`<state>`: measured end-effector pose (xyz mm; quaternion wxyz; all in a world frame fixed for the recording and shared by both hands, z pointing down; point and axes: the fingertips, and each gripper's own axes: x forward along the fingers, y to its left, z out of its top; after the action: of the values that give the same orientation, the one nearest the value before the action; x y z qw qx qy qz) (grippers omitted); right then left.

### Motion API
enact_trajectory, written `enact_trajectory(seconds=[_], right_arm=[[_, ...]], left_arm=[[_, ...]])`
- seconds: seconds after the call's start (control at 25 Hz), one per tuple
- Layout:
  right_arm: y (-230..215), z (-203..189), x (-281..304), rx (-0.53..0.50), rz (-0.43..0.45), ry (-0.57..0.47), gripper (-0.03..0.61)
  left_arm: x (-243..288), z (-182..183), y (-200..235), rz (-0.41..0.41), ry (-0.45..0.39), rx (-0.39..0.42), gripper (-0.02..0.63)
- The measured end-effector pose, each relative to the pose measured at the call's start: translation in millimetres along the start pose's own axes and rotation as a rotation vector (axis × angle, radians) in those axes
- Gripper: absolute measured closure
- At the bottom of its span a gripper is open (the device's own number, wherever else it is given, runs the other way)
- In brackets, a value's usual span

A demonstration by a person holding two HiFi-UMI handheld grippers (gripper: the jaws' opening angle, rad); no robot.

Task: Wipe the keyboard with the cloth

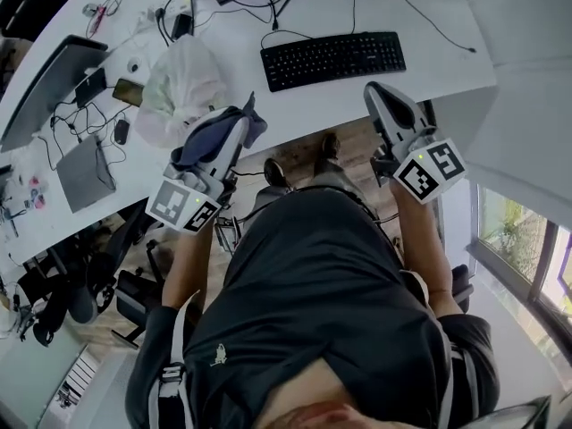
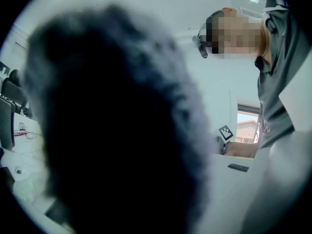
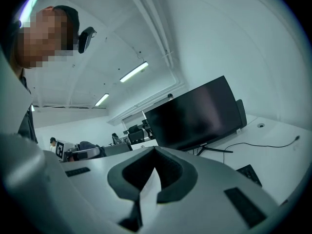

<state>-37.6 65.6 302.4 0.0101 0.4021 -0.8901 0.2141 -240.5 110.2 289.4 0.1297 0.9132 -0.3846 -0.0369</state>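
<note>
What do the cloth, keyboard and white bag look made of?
The cloth: soft textile, dark blue-grey, matte. It folds limply, and its edge looks fuzzy in the left gripper view, so maybe microfibre. The keyboard: probably black plastic, with matte keys and no strong glare. The bag: thin white plastic film, crinkled and semi-translucent.

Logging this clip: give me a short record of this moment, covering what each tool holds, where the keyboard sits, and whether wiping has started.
left tool: shut on the dark blue cloth, which covers its camera view
right tool: jaws together, nothing between them
keyboard: black, lying on the white desk, untouched
beside keyboard: white plastic bag to its left in the head view
wiping: not yet begun; cloth is apart from the keyboard
</note>
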Motion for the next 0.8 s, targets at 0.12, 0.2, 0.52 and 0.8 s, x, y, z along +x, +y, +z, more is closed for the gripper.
enact_trajectory(seconds=[0.12,0.2,0.52,0.8], right_arm=[[-11.5,11.6,10.7,-0.029,0.061,0.008,0.569],[-22.9,20.8,15.8,-0.038,0.096,0.006,0.569],[-72.2,33.3,18.7,-0.042,0.176,0.041,0.571],[-81.9,17.6,30.9,-0.033,0.169,0.098,0.569]], left_arm=[[12.9,-2.4,6.3,0.084,-0.011,-0.020,0.551],[27.7,-5.7,9.1,0.129,-0.017,-0.036,0.551],[82.1,-23.7,17.0,0.236,-0.009,-0.039,0.551],[98.9,-45.1,35.5,0.260,0.008,-0.057,0.551]])
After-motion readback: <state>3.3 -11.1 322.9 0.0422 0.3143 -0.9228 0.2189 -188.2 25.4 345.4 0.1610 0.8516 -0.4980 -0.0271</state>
